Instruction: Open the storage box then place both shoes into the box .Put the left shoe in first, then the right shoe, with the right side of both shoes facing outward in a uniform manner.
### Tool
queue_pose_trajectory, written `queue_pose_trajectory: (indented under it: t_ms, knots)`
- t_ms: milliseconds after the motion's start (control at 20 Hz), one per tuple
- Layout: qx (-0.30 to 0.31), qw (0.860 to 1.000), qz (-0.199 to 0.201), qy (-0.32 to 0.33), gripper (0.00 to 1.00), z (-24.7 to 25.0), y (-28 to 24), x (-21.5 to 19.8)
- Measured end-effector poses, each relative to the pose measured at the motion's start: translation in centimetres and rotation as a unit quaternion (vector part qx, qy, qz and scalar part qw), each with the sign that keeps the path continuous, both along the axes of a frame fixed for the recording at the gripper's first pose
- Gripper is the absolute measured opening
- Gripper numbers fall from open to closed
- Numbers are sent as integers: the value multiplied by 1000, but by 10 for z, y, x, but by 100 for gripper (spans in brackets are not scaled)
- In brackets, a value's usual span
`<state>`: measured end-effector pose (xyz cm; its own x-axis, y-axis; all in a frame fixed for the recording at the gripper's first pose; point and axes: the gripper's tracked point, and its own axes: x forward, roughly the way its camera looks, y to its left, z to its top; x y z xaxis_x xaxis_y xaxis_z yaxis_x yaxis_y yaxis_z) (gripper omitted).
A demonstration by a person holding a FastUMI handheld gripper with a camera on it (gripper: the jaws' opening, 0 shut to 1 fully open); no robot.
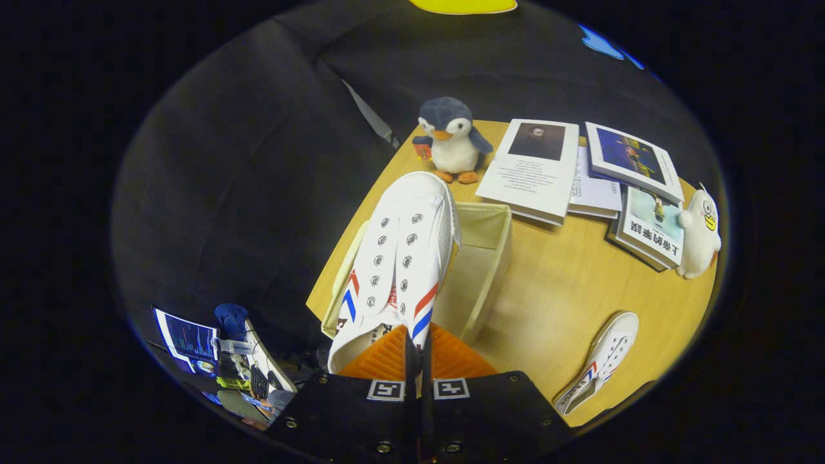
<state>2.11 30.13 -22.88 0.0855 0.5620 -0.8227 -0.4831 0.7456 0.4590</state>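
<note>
Shoe (399, 258) clamped between hand-held gripper (417, 341) fingers

held shoe (399, 258) hides most of storage box (490, 258); tongs (417, 348) grip hidden.

Tool (417, 341): fingers clamped on a white shoe (403, 251) held above the open storage box (486, 258). Box interior lay free. Bare counter (567, 290) stretched between box and second shoe (602, 361). Beyond: penguin toy (451, 138), books (580, 171).
</note>
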Motion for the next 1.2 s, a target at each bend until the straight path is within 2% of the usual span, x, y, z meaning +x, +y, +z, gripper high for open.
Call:
queue_pose_trajectory:
  t_ms: [250,650,700,750,850,950,1200]
  knots:
    - [-49,998,37,5,2,-38,21,1]
    - [-98,994,48,9,2,-83,39,12]
    - [-98,994,55,12,5,-87,40,9]
    - [-98,994,57,2,21,-89,40,10]
    - [-107,992,59,-26,64,-75,31,21]
    - [-98,993,48,-41,84,-63,26,25]
    - [-56,997,16,-55,85,-20,2,32]
